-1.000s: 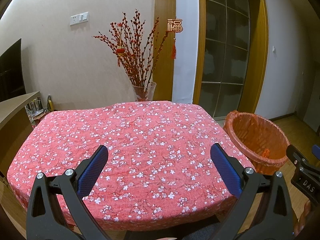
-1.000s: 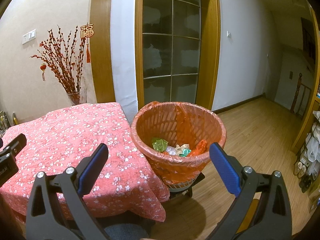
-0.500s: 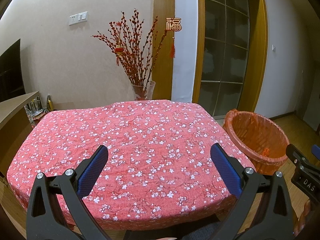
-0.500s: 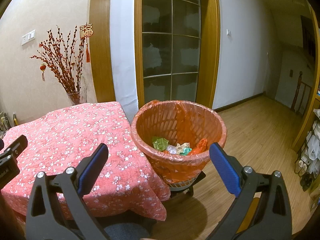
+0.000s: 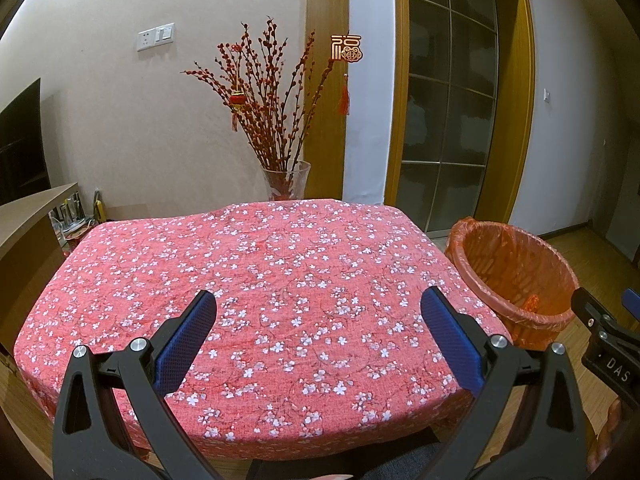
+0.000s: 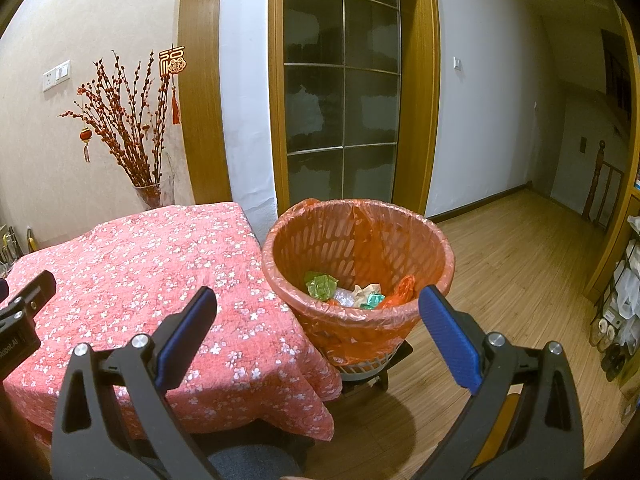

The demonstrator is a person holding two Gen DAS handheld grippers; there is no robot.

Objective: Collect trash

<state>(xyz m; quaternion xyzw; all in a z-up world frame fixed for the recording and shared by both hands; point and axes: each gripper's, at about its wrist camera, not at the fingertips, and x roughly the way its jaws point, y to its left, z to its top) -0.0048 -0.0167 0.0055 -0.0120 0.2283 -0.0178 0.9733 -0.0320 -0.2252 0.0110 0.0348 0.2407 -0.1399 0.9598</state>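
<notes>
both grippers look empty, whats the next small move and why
Probably none beyond resting both: the left gripper and right gripper are open and empty, the floral tablecloth shows no litter, and crumpled wrappers already lie in the orange-lined wastebasket. Collection looks finished.

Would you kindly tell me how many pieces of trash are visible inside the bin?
5, clustered at the bottom: green wrapper, clear plastic, beige paper, teal scrap, orange bag. More may lie underneath.

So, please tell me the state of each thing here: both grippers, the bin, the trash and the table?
left gripper: open, empty
right gripper: open, empty
trash bin: upright, lined with an orange bag, beside the table
trash: crumpled pieces lying inside the bin
table: covered with a red floral cloth
</notes>
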